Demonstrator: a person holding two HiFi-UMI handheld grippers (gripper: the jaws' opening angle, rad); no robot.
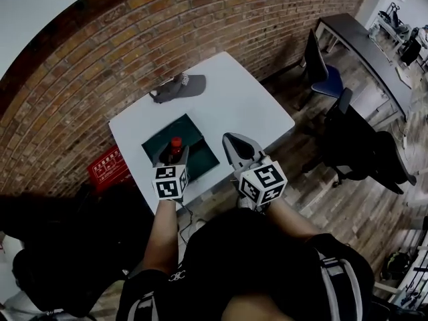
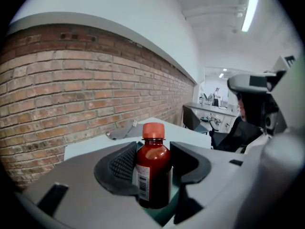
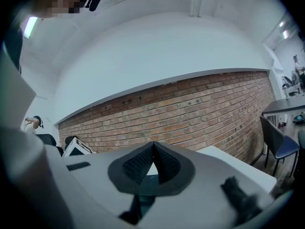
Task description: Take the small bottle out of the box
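A small dark-red bottle [image 2: 153, 171] with an orange cap stands upright between the jaws of my left gripper [image 2: 153, 168], which is shut on its body. In the head view the bottle [image 1: 175, 149] shows above the open dark-teal box [image 1: 204, 154] at the near edge of the white table [image 1: 234, 99]. My left gripper [image 1: 173, 159] hangs over the box's left part. To the right of the box my right gripper [image 1: 235, 146] is shut, its tips touching, with nothing between them [image 3: 152, 162].
A grey flat object [image 1: 179, 87] lies at the table's far side by the brick wall. A red crate [image 1: 107, 166] sits on the floor at the left. Dark chairs [image 1: 323, 69] and a long desk [image 1: 364, 49] stand to the right.
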